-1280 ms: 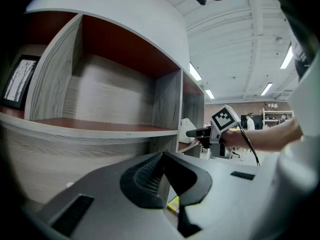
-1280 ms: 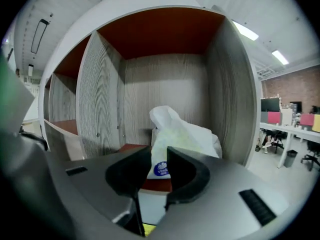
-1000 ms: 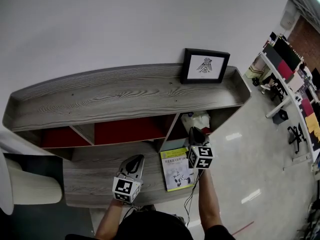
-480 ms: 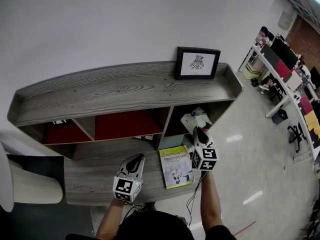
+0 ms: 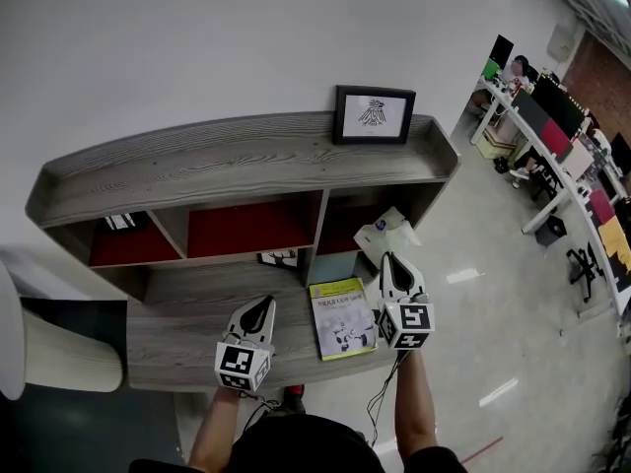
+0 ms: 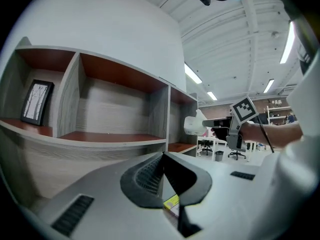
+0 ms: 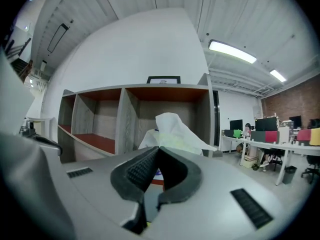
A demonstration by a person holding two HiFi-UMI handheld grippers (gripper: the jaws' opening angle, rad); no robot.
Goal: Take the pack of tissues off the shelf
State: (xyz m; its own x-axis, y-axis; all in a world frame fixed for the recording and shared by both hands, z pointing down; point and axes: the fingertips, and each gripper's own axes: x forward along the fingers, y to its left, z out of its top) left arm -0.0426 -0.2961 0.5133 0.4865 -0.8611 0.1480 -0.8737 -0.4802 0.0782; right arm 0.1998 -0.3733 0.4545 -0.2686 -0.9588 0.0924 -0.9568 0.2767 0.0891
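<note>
We've got the pack of tissues pinched at the tip of the right gripper. Its jaws are pressed together on the near edge of the soft wrapper, and the pack hangs in the air just in front of the right-hand compartment of the shelf. It looks clear of the shelf floor.

The grip is only on a thin fold, so we judge the pack could swing or slip. The sound way is to hold the pinch firm and draw straight back toward us, steady, with no twisting. We should stay clear of the upright divider and pass above the book lying on the bench.

The left gripper hovers over the bench well to the side, jaws together on nothing. It has no part here.

The pack itself is white and crumpled, and one corner of it is pulled up into a peak. There's a small blue round mark and some yellow-green print low down. It's soft and looks light.
</note>
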